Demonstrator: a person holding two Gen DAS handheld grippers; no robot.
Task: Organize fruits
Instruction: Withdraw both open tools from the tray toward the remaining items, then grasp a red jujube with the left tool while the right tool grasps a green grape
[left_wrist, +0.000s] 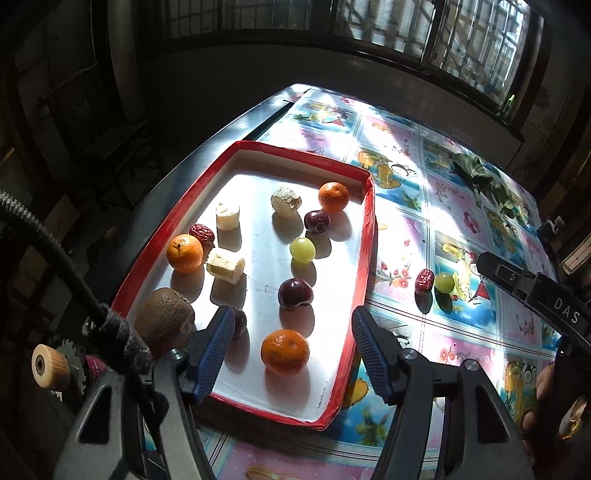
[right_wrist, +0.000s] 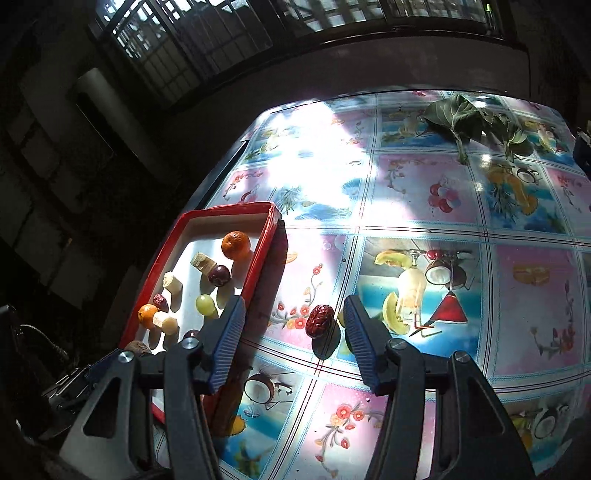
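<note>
Left gripper (left_wrist: 293, 352): jaws wide, empty, over near end of red tray (left_wrist: 369, 236). Right gripper (right_wrist: 293, 341): jaws apart, nothing held, above bench (right_wrist: 424, 177); red date (right_wrist: 320, 320) on cloth betw. them, green grape (left_wrist: 444, 282) just beside. Tray: 3 oranges, kiwi (left_wrist: 162, 325), plums, grape, pale chunks. Far: leaves (right_wrist: 469, 118).

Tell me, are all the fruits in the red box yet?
Almost. The red tray already holds oranges, cherries, a green grape and more. Both grippers, left gripper and right gripper, are empty. A red date and another grape remain on the tablecloth.
</note>
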